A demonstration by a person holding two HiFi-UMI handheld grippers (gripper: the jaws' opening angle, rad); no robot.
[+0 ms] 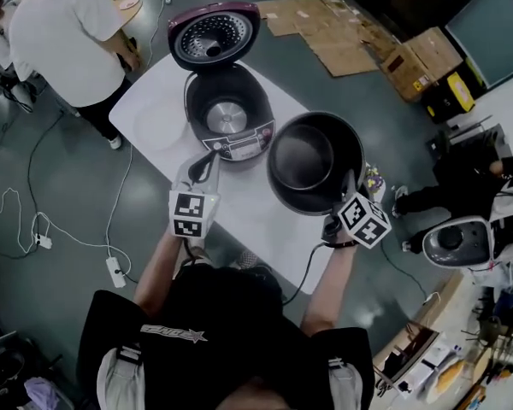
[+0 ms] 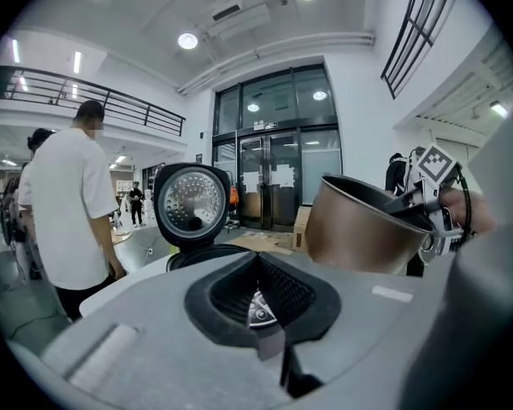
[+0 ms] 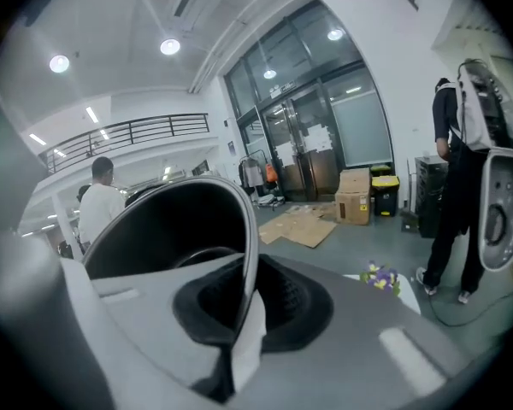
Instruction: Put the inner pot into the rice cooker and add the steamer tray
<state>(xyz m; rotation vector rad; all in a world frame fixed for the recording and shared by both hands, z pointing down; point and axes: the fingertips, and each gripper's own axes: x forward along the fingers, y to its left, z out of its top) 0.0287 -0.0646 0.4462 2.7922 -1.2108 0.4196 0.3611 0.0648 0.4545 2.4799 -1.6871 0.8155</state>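
Observation:
The rice cooker (image 1: 228, 114) stands on a white table (image 1: 265, 220) with its lid (image 1: 214, 35) up and its cavity bare. To the right of it the dark inner pot (image 1: 315, 162) hangs in the air, tilted. My right gripper (image 1: 346, 196) is shut on the pot's near rim; in the right gripper view the rim (image 3: 244, 254) runs down between the jaws. My left gripper (image 1: 201, 165) is shut and holds nothing, just in front of the cooker's control panel. The left gripper view shows the lid (image 2: 191, 203) ahead and the pot (image 2: 363, 225) at the right.
A person in a white shirt (image 1: 68, 32) stands at the table's far left corner. Another person (image 1: 470, 186) is at the right. Flattened cardboard (image 1: 325, 32) and cables lie on the floor. A faint round white shape (image 1: 156, 126) lies on the table left of the cooker.

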